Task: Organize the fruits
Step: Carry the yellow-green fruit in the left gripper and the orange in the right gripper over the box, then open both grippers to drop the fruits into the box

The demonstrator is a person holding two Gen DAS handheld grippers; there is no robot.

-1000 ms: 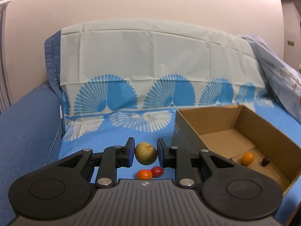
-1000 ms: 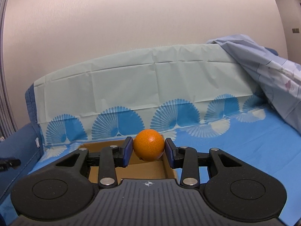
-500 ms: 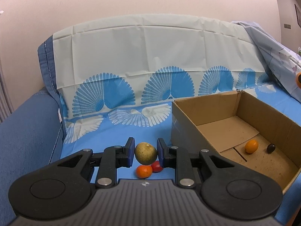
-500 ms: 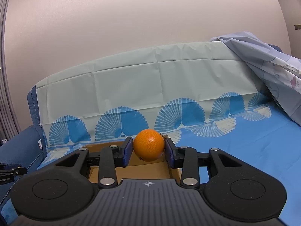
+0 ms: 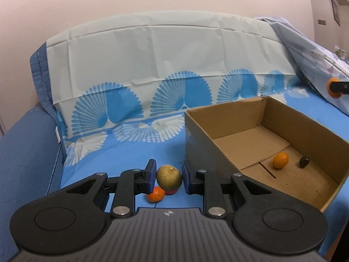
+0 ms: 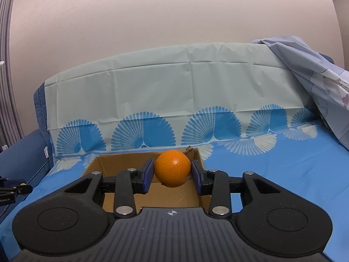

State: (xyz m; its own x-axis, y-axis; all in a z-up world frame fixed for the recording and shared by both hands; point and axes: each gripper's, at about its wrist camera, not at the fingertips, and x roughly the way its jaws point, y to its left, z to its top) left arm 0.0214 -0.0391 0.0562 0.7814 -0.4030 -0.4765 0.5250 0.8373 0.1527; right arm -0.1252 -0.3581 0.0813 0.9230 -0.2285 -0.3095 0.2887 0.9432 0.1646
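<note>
In the left wrist view, a dark blue sofa arm fills the left edge. A pale cloth printed with blue fans hangs over the sofa back across the upper middle and spreads light blue over the seat. At lower centre the left gripper has its jaws drawn in on a yellow-green fruit, round, dull and speckled, with a small stem scar on top; the blue pads meet its sides. Just below it on the cloth lie a small orange fruit and a red fruit, mostly hidden behind the held one. To the right stands an open cardboard box; on its floor near the right wall lie a small kumquat-like orange fruit and a dark oval fruit, apart from each other.

In the right wrist view, the right gripper at centre clamps a large orange, bright, pebbled and glossy, held over the box, whose far wall shows behind it. A crumpled pale blue sheet lies at the upper right.
</note>
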